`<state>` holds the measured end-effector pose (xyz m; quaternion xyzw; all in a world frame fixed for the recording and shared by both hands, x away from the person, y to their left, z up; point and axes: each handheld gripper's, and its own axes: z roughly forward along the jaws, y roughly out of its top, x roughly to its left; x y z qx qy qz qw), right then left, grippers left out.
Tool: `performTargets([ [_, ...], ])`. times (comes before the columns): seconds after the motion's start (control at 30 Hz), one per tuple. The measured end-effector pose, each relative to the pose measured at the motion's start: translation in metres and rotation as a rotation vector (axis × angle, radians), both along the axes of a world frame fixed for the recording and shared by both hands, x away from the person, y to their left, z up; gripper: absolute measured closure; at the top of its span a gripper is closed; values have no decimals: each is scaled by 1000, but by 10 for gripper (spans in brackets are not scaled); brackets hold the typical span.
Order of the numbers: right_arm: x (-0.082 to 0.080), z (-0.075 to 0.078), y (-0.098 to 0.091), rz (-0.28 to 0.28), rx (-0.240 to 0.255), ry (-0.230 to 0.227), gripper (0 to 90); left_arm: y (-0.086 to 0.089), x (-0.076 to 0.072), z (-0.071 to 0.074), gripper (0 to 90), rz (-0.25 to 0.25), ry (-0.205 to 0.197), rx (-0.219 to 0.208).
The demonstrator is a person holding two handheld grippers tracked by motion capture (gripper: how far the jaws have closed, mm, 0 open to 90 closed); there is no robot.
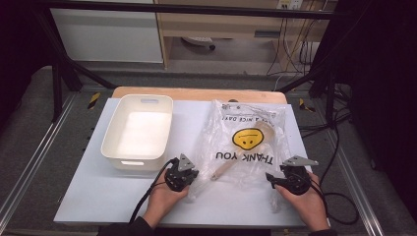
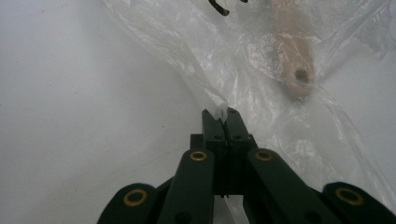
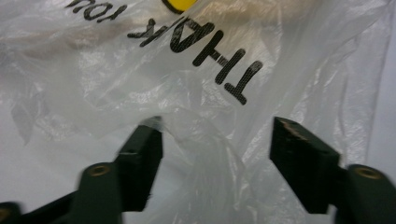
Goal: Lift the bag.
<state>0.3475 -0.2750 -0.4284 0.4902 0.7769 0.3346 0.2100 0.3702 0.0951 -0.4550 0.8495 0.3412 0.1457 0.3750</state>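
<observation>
At the left of the high view, a white bin (image 1: pixel 138 132) stands empty on the counter (image 1: pixel 98 191), just beside the left gripper (image 1: pixel 189 181); I judge it waits there to receive what comes out of the bag. In the middle and right of this frame lies the clear plastic bag (image 1: pixel 248 142) with a yellow face and the words "THANK YOU", its mouth turned toward the person. Inside it rests a wooden tool (image 1: pixel 223 169); its handle end points to the lower left, near the left gripper.

The left gripper has its fingers (image 2: pixel 236 126) closed on a pinch of the bag film at the lower left corner of the bag. The right gripper (image 1: pixel 275 181) is at the lower right corner, and its fingers (image 3: pixel 142 149) stand apart with crumpled film between them, so they do not press on it. I think one corner is held firm so that the other hand can find a second layer and open the mouth.

The high view gives the whole arrangement: bin, bag and both hands, but the fingers are too small there to read. The left gripper view shows clearly the little white fold squeezed between the closed fingers, and in its upper right the handle end with a hole in it, seen through the film. The right gripper view shows the open gap, the wrinkled film (image 3: pixel 205 140) and the black letters in the upper part of the frame
</observation>
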Motion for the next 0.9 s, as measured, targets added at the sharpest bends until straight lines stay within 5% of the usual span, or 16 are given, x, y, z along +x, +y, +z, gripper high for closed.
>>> performTargets([
  [0.17,-1,6,-11,-69,26,-26,136,0,0,0,900,-1,-2,1],
  [0.4,-6,14,-26,-122,68,-37,89,0,0,0,900,-1,-5,2],
  [0.83,-2,-22,-41,-136,102,130,59,0,-1,-1,900,0,-6,0],
  [0.9,-3,-24,-39,-127,84,122,50,0,0,-1,900,-1,-6,-1],
])
